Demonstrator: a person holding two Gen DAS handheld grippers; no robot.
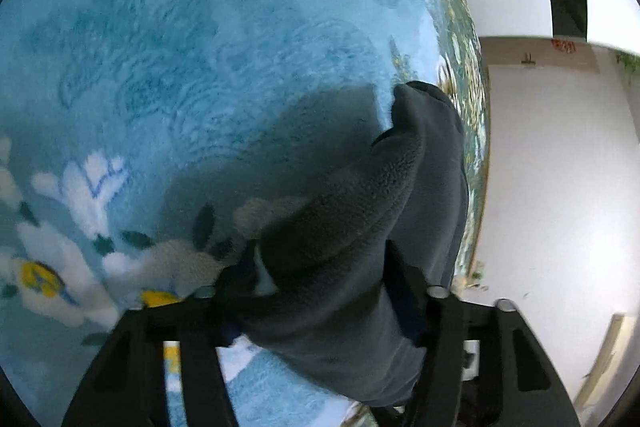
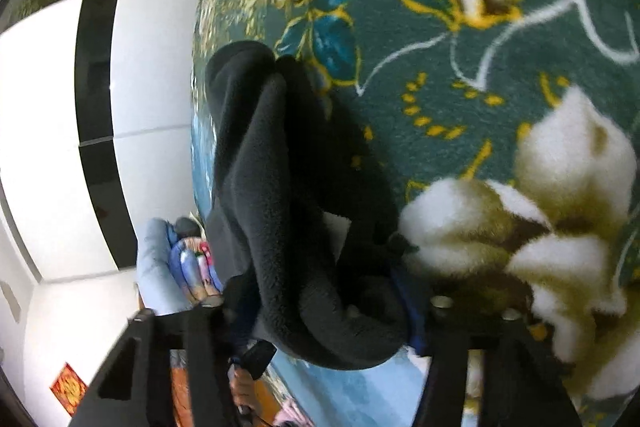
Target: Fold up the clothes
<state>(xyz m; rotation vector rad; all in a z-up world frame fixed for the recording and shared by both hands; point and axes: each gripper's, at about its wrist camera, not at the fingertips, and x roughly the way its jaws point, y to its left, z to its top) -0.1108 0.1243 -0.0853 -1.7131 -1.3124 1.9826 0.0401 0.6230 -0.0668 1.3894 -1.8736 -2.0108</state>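
A dark grey fleece garment (image 1: 360, 227) hangs bunched between the fingers of my left gripper (image 1: 320, 291), which is shut on it, above a light blue flowered blanket (image 1: 200, 47). In the right wrist view the same dark fleece garment (image 2: 280, 187) is clamped in my right gripper (image 2: 328, 303), shut on it, over a dark green flowered blanket (image 2: 460, 87). The cloth covers the fingertips of both grippers.
A white wall and floor (image 1: 552, 167) lie beyond the blanket's right edge. In the right wrist view a white wall with a black strip (image 2: 96, 87) is at left, and a light blue bundle of clothes (image 2: 160, 267) lies below the blanket's edge.
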